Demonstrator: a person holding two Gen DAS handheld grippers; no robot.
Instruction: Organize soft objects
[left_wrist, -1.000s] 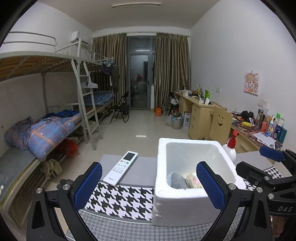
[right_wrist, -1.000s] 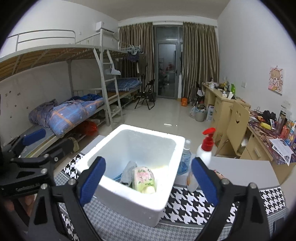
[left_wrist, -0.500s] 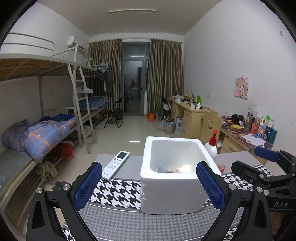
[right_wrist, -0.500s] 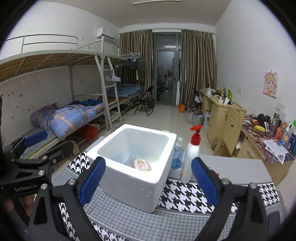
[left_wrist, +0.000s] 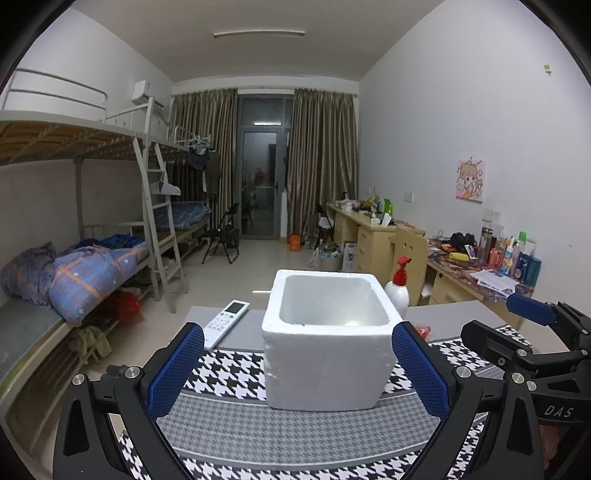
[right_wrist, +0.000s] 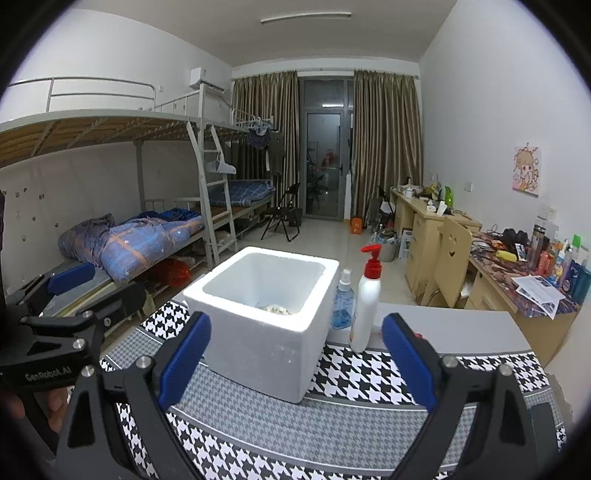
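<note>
A white foam box (left_wrist: 325, 354) stands on the houndstooth cloth (left_wrist: 229, 365); it also shows in the right wrist view (right_wrist: 258, 321). Only a sliver of a soft packet (right_wrist: 276, 308) shows over its rim; the rest of its contents is hidden. My left gripper (left_wrist: 297, 369) is open and empty, held back from the box's near side. My right gripper (right_wrist: 295, 363) is open and empty, also in front of the box. Each gripper shows at the edge of the other's view.
A white remote (left_wrist: 226, 323) lies left of the box. A white pump bottle with red top (right_wrist: 365, 299) and a blue spray bottle (right_wrist: 343, 304) stand right of it. Bunk beds stand left, desks with clutter right.
Both grippers have pulled back and lowered from above the box. The box now looks smaller and farther, and its contents have dropped out of sight behind the rim.
</note>
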